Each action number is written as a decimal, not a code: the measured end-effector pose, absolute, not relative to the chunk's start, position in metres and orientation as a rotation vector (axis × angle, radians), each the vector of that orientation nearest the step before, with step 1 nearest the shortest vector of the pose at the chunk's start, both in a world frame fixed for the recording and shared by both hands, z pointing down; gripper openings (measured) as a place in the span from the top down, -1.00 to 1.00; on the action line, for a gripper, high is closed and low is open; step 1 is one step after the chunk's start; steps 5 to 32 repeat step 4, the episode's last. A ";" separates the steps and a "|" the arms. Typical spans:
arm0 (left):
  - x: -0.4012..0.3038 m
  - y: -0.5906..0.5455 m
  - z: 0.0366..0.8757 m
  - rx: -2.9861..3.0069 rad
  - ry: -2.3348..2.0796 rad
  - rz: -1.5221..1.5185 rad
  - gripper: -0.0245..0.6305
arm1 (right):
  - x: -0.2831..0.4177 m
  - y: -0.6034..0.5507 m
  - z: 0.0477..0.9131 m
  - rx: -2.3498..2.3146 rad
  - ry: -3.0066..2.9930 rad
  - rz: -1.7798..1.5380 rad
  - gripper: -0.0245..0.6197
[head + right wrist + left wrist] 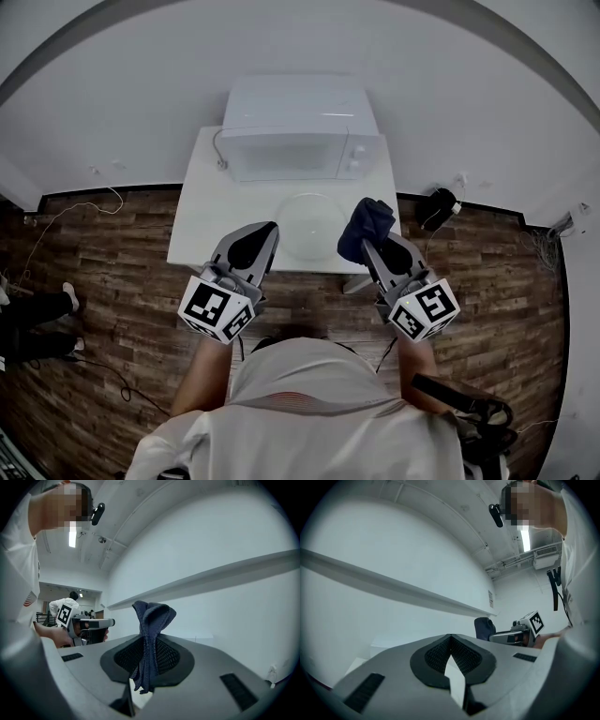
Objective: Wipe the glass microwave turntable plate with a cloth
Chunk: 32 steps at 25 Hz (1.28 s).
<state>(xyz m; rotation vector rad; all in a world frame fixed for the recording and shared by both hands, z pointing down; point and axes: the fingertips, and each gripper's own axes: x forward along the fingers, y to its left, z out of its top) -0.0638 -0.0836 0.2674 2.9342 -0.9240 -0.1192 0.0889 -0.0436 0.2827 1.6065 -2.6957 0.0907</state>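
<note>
A wood floor [112, 309] is seen around a white table [202, 216] that is set against a white wall. A white microwave [300, 131] is placed at the back of the table with its door shut. The glass plate [309, 225] is laid flat on the table just in front of the microwave, toward the front edge.

Both grippers are held over the near edge of the table, one at each side of the plate. The left gripper [270, 230] is clenched: its jaws are closed tip to tip and nothing is held between them. The right gripper [367, 246] is clamped on a dark blue cloth [366, 227], which is bunched above the jaws beside the plate's right rim. Whether the cloth is touching the plate cannot be told.
</note>
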 end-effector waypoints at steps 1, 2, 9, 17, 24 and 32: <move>-0.063 -0.083 0.268 2.935 -0.921 -0.117 0.89 | 0.090 -0.044 0.283 1.607 -2.691 0.091 0.73; -0.063 -0.084 0.268 2.936 -0.921 -0.115 0.89 | 0.091 -0.044 0.283 1.609 -2.686 0.091 0.73; -0.063 -0.084 0.268 2.937 -0.921 -0.108 0.89 | 0.092 -0.045 0.283 1.613 -2.680 0.091 0.73; -0.063 -0.084 0.268 2.937 -0.921 -0.108 0.89 | 0.092 -0.045 0.283 1.613 -2.680 0.091 0.73; -0.063 -0.084 0.268 2.937 -0.921 -0.108 0.89 | 0.092 -0.045 0.283 1.613 -2.680 0.091 0.73; -0.063 -0.084 0.268 2.937 -0.921 -0.108 0.89 | 0.092 -0.045 0.283 1.613 -2.680 0.091 0.73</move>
